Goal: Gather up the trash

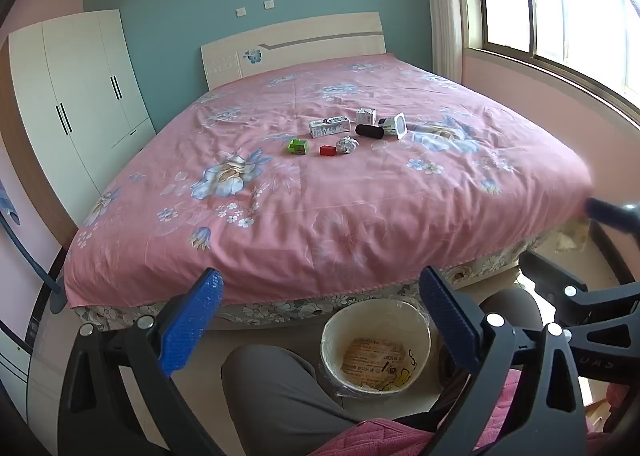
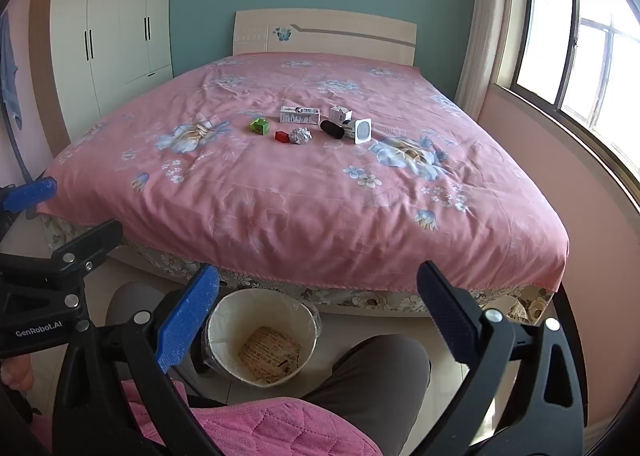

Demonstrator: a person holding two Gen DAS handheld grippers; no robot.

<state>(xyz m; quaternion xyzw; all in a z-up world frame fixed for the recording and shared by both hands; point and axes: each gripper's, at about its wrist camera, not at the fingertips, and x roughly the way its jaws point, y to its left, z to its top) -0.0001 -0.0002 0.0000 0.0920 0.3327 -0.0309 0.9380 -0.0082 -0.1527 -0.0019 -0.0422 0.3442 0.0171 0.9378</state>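
Several small items lie mid-bed on the pink floral cover: a green block (image 1: 298, 146) (image 2: 259, 125), a red block (image 1: 328, 151) (image 2: 282, 136), a crumpled foil ball (image 1: 346, 145) (image 2: 300, 135), a long white carton (image 1: 329, 126) (image 2: 300, 115), a small white box (image 1: 365, 116) (image 2: 340, 113), a black cylinder (image 1: 370, 131) (image 2: 332, 129) and a white cup on its side (image 1: 394, 126) (image 2: 359, 130). A lined bin (image 1: 424, 340) (image 2: 308, 320) stands on the floor at the bed's foot. My left gripper (image 1: 320, 288) and right gripper (image 2: 318, 280) hang open and empty above it, far from the items.
The bed (image 1: 320, 215) fills the room's middle. A white wardrobe (image 1: 76, 95) stands at left, a window (image 2: 580, 55) at right. The person's knees in grey trousers (image 1: 276, 396) and a pink quilted garment (image 2: 272, 428) flank the bin.
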